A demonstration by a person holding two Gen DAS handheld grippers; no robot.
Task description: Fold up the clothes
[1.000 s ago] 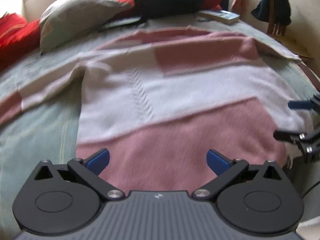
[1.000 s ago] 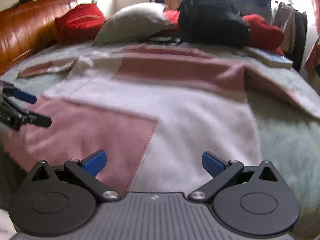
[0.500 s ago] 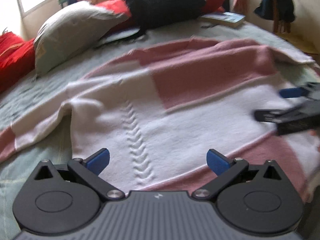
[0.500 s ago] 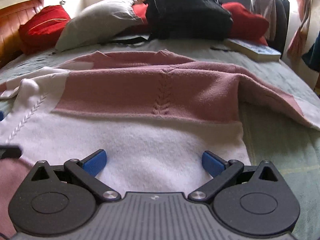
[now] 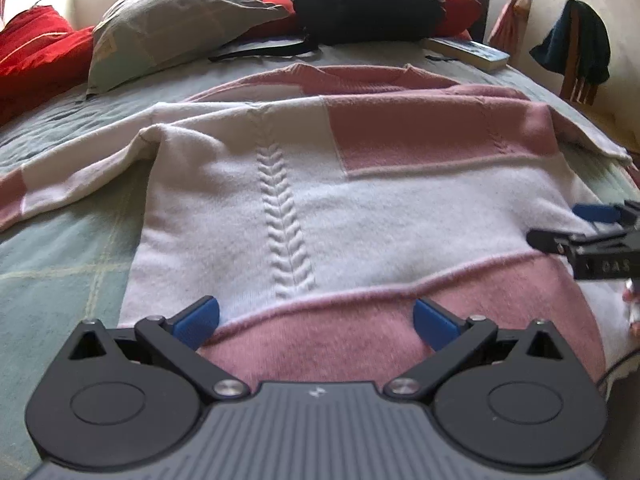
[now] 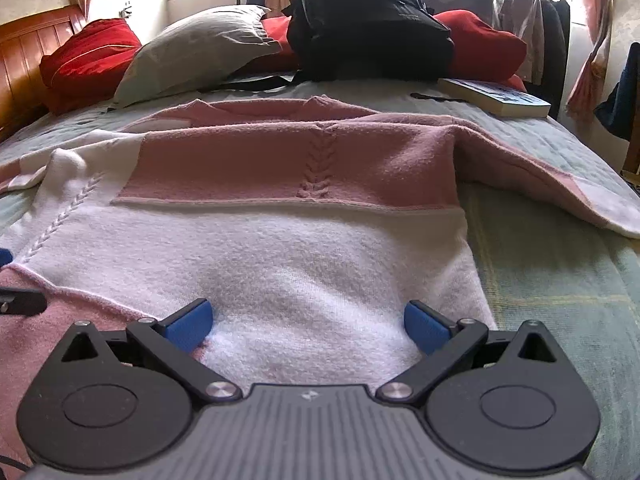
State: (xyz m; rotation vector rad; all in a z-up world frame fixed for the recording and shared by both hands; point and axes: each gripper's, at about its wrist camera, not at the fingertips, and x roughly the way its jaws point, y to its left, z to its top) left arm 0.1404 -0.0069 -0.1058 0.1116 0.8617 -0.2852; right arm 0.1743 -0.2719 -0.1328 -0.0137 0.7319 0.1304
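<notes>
Both grippers have pushed forward over the sweater (image 5: 360,216) since a second ago, from its hem to the white middle band. Left gripper (image 5: 316,318) fingers spread wide, holding nothing, over the sweater's pink lower block. Right gripper (image 6: 306,320) fingers equally wide, empty, maybe just brushing the knit, hard to tell. Sweater lies flat on the bed (image 6: 560,280), sleeves out. Beyond its collar: grey pillow (image 6: 192,52), black backpack (image 6: 368,24), book (image 6: 496,98).
</notes>
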